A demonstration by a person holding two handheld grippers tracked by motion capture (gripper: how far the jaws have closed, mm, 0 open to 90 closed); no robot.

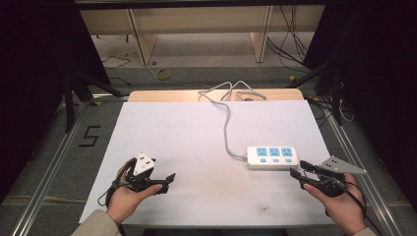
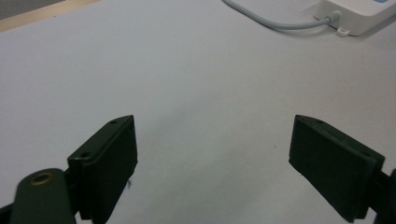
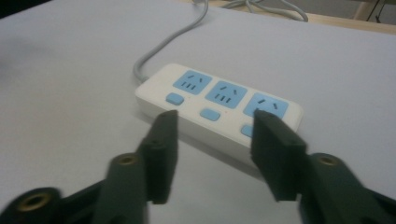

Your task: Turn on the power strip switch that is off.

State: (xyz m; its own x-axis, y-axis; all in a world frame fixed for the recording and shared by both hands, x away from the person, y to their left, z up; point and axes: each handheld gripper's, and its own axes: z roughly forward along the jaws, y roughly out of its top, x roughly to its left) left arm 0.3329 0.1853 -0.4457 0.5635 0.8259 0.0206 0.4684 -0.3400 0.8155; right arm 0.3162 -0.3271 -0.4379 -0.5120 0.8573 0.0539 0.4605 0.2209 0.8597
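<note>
High view: white power strip point(image 1: 272, 157) lies flat on the white table sheet point(image 1: 187, 142), right of centre, three blue sockets up, each with a blue button below it. Its grey cable point(image 1: 227, 129) runs from the strip's left end up toward the far table edge. Right gripper point(image 1: 296, 168) sits just beside the strip's near right corner, jaws parted with nothing between them, pointing left toward the strip, held in the person's right hand point(image 1: 342, 204). Left gripper point(image 1: 167, 182) rests near the front left of the sheet, well apart from the strip, in the left hand point(image 1: 125, 201); jaws apart.

Left gripper view: both black jaws stand wide over bare sheet, gap empty. Strip's cable end point(image 2: 355, 16) sits in the top right corner, far off, cable curving away along the top.

Right gripper view: strip point(image 3: 219, 105) lies just ahead of the jaws, angled, its long side facing them. Jaws partly spread, not touching it; the right jaw tip overlaps the strip's rightmost button, the left jaw tip sits just below the leftmost button. Cable leaves the strip's far left corner.
</note>
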